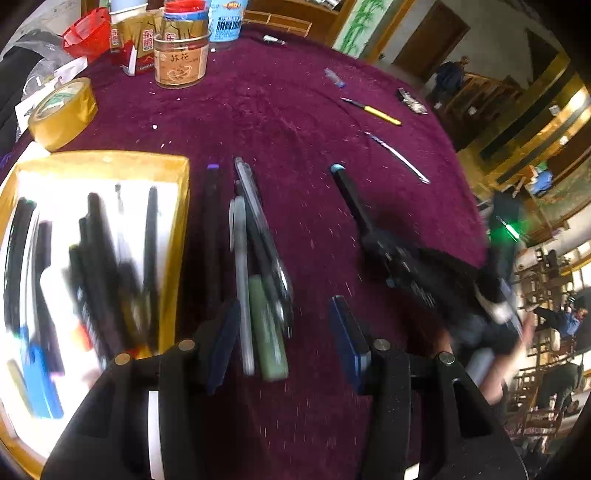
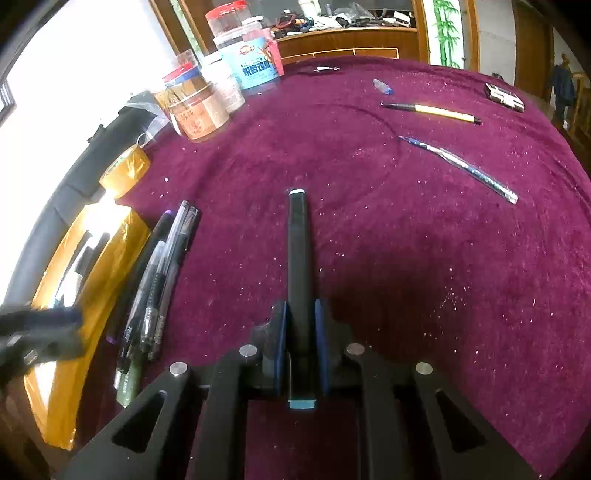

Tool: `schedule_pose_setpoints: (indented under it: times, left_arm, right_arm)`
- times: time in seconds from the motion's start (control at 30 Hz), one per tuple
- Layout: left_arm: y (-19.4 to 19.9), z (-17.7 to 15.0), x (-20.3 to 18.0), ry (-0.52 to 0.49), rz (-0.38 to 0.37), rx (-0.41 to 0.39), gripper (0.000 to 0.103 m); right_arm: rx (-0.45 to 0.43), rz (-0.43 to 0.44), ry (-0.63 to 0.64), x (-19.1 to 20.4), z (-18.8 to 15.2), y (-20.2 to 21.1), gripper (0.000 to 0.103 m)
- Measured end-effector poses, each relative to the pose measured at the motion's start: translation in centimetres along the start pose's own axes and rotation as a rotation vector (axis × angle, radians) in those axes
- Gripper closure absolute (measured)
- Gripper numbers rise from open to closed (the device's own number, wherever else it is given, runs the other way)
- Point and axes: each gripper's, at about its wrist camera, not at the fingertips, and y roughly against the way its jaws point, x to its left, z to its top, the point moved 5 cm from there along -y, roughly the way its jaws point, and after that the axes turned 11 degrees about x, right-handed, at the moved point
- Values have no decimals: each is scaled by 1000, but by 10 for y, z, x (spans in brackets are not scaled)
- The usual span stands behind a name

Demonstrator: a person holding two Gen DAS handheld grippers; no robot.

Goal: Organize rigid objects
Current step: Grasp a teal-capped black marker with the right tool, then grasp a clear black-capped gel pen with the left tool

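Purple tablecloth (image 2: 406, 258) below, my right gripper (image 2: 301, 332) clamps a black marker (image 2: 299, 258); my left gripper (image 1: 288, 332) hangs released above loose pens (image 1: 255, 258).

Background clutter is mostly at the far edge of the purple velvet tablecloth (image 2: 406, 240): a gold roll of packing tape (image 1: 62, 112), a clear jar with a tan label (image 1: 181, 59), a bigger tub with a blue label (image 2: 253, 64), and a red plastic bag (image 1: 86, 35). Behind the table there's a wooden cabinet (image 2: 347, 40) piled with stuff and a bamboo painting (image 2: 445, 31) on the wall.
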Motion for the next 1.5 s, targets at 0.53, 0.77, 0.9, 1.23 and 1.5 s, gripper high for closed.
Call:
schedule_pose_setpoints:
  times: [0.53, 0.77, 0.9, 1.23, 1.5]
  left_arm:
    - [-47, 45, -8, 54, -30, 102, 70]
    - [-43, 51, -7, 57, -5, 98, 70]
    - [-53, 68, -5, 87, 29, 93, 70]
    - [-74, 92, -28, 113, 25, 106, 70]
    - [-81, 86, -42, 34, 230, 107, 91]
  right_arm:
    - [2, 94, -120, -10, -4, 4, 90]
    - [-14, 86, -174, -25, -3, 7, 90]
    - [-21, 83, -175, -25, -2, 7, 90]
    - [-35, 43, -235, -45, 0, 13, 90]
    - [-34, 41, -228, -44, 0, 12, 90]
